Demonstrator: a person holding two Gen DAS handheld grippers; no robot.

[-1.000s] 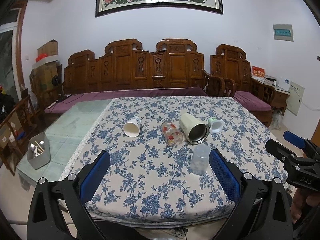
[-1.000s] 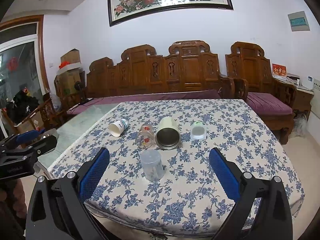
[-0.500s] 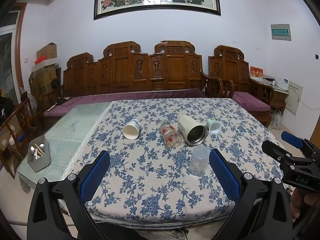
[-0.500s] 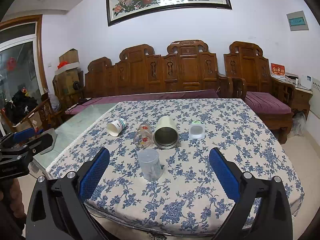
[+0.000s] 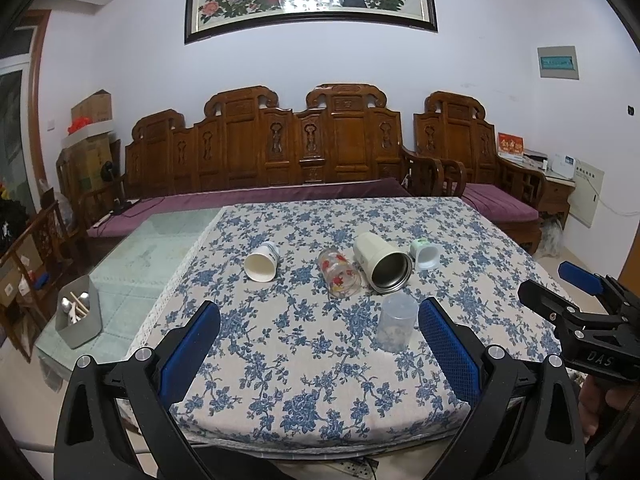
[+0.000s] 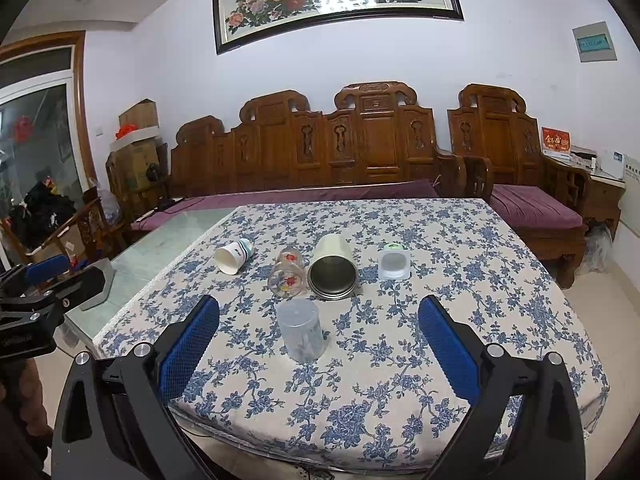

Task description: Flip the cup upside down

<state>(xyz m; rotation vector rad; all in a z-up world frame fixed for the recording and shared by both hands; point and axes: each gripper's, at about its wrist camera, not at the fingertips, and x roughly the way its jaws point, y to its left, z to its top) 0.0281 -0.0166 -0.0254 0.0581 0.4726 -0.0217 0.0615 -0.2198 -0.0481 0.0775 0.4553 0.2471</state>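
Observation:
A clear plastic cup [image 5: 394, 323] stands mouth-down on the floral tablecloth [image 5: 304, 360], nearest me; it also shows in the right wrist view [image 6: 302, 330]. Behind it lie on their sides a white paper cup [image 5: 262, 261], a flowered glass [image 5: 339, 273], a cream steel-lined tumbler [image 5: 382, 262] and a small white cup [image 5: 424, 254]. My left gripper [image 5: 318, 344] is open and empty over the table's near edge. My right gripper [image 6: 318, 344] is open and empty, also short of the cups; it shows at the right of the left wrist view [image 5: 580, 312].
A carved wooden bench [image 5: 280, 152] with purple cushions runs behind the table. A grey utensil holder [image 5: 78, 316] stands on the glass tabletop at the left. A wooden armchair [image 6: 520, 184] stands at the right.
Both grippers have drawn back and risen slightly from the table; the cups look a little farther away. Nothing on the table has moved.

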